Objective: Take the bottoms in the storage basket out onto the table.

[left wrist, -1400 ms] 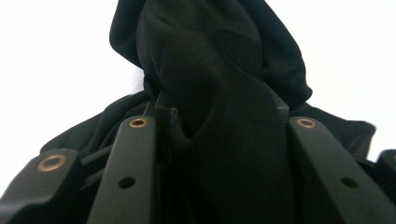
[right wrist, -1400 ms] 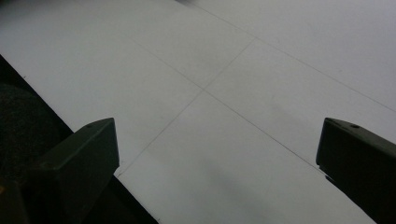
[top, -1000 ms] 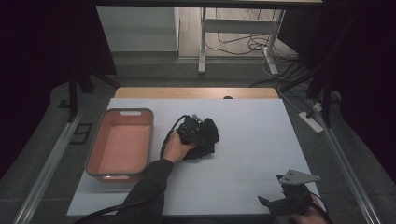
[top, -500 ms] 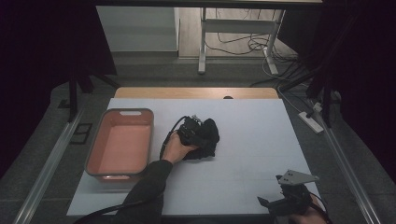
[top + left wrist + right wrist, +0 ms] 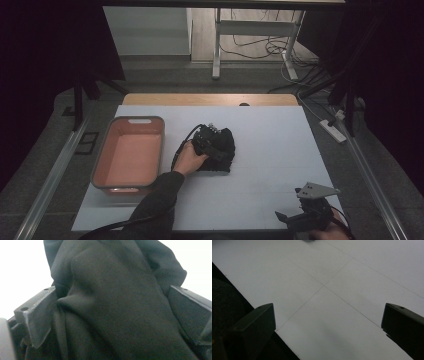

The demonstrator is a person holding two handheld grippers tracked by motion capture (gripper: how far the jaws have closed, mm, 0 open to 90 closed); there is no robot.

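While its jaws have just been opening, the left gripper (image 5: 212, 140) is sitting over the black cloth (image 5: 112, 302) mid-table (image 5: 280, 150), right of the tray (image 5: 129, 152); cloth is lying between them, seemingly loose. The right gripper (image 5: 300, 220) is waiting near the front edge, jaws spread wide and empty.

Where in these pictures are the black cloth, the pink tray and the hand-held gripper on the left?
black cloth (image 5: 226, 150): high view, its right-hand folds.
pink tray (image 5: 159, 145): high view, its right rim.
left hand-held gripper (image 5: 209, 142): high view, midway between its fingertips, over the cloth.
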